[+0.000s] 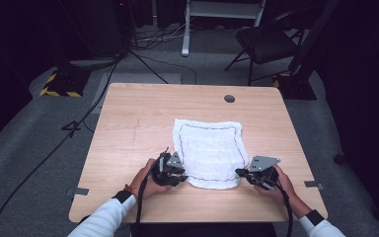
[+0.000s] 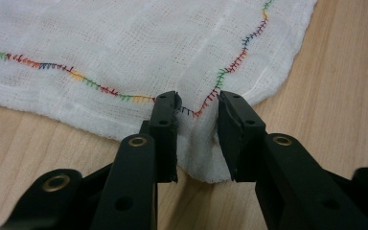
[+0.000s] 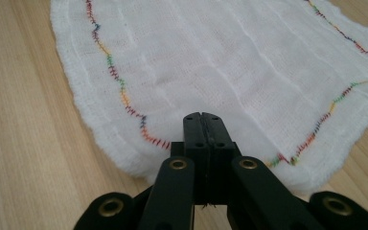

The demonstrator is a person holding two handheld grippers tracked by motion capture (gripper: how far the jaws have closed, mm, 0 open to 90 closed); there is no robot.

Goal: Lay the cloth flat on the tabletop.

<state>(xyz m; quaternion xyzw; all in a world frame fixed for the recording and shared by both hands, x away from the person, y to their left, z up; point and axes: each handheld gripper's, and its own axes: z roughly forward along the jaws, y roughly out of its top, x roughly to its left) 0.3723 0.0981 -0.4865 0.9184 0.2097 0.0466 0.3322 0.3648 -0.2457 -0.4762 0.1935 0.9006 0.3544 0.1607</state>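
Observation:
A white gauze cloth (image 1: pixel 209 150) with a multicoloured stitched border lies flat on the wooden table (image 1: pixel 128 123), near the front edge. My left gripper (image 1: pixel 180 173) is at the cloth's near left corner. In the left gripper view the jaws stand apart on either side of a raised fold of the cloth (image 2: pixel 124 48), so the left gripper (image 2: pixel 199 103) is open. My right gripper (image 1: pixel 239 173) is at the near right corner. In the right gripper view the right gripper (image 3: pixel 205 117) has its jaws pressed together on the cloth's (image 3: pixel 220 62) near edge.
A round grommet hole (image 1: pixel 229 98) sits near the table's far edge. Beyond the table are a black folding chair (image 1: pixel 264 42), cables on the grey floor and a white stand (image 1: pixel 217 15). Bare wood surrounds the cloth on all sides.

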